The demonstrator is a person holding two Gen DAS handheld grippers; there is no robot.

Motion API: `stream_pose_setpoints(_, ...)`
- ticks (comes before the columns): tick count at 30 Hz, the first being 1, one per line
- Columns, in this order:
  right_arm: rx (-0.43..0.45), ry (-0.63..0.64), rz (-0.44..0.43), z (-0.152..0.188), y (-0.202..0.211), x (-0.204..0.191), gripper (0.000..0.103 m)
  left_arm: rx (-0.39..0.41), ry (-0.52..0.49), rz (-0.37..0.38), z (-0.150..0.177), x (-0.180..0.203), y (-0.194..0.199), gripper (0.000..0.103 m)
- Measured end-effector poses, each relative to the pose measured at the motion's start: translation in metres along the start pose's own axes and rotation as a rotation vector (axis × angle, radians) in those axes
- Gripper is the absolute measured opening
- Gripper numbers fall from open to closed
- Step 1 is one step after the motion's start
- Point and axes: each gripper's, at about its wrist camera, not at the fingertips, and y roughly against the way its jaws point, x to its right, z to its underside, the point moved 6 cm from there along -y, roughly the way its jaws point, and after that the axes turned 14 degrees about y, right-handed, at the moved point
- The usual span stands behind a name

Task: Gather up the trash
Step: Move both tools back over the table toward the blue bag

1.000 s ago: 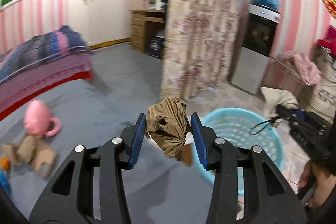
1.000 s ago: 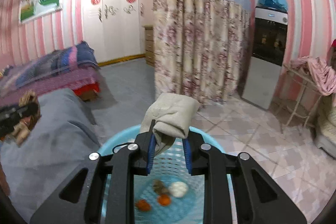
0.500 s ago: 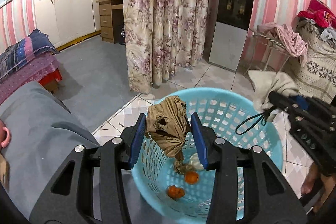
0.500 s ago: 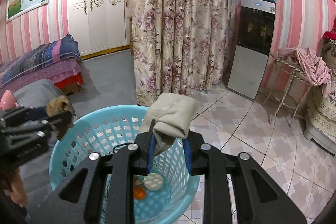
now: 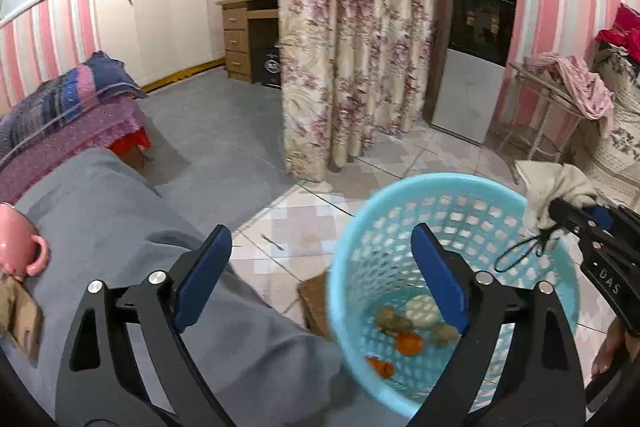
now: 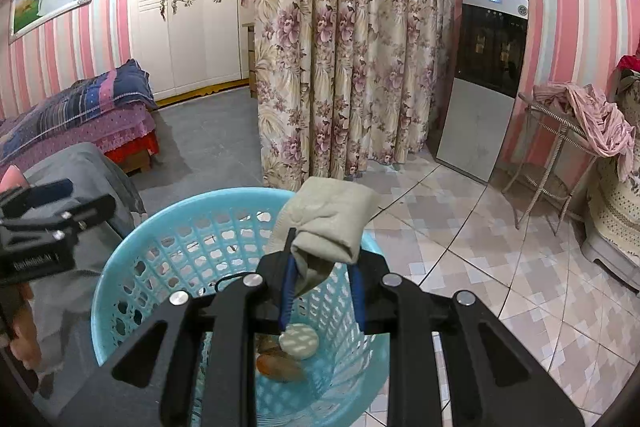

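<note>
Trash already lies at the bottom of the light blue basket (image 5: 460, 195): a brown crumpled wad (image 5: 392, 321), a pale round piece (image 5: 420, 309) and two orange scraps (image 5: 408, 341). The basket stands on the tiled floor (image 6: 460, 227), right beside a grey covered couch (image 5: 120, 227). The left gripper (image 5: 322, 269) hangs over the near rim of the basket, its blue-padded jaws opening wide with nothing between them. The right gripper (image 6: 322, 283) is above the far side of the basket from the couch, its jaws clamped on a folded beige cloth (image 6: 332, 219) that sticks up above the pads. That same cloth shows in the left wrist view, held over the basket's rim. A pink mug (image 5: 20, 245) sits on the couch, well apart from the basket. Beyond the basket hangs a flowered curtain (image 6: 340, 67).
</note>
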Motion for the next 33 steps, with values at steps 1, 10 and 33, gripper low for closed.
stream_pose_setpoints(1,-0.003,0.002,-0.001,0.000,-0.002,-0.002,0.024,0.003,0.003,-0.006,-0.002,-0.004,0.000,0.090)
stream_pose_setpoints(10,-0.017,0.014,-0.024,0.001,-0.017,-0.033,0.029,0.017,0.039,-0.025,-0.013,-0.034,0.012,0.091)
stream_pose_setpoints(33,0.079,-0.011,-0.040,-0.024,0.030,-0.075,0.096,0.137,0.183,-0.279,0.001,-0.140,0.165,0.097)
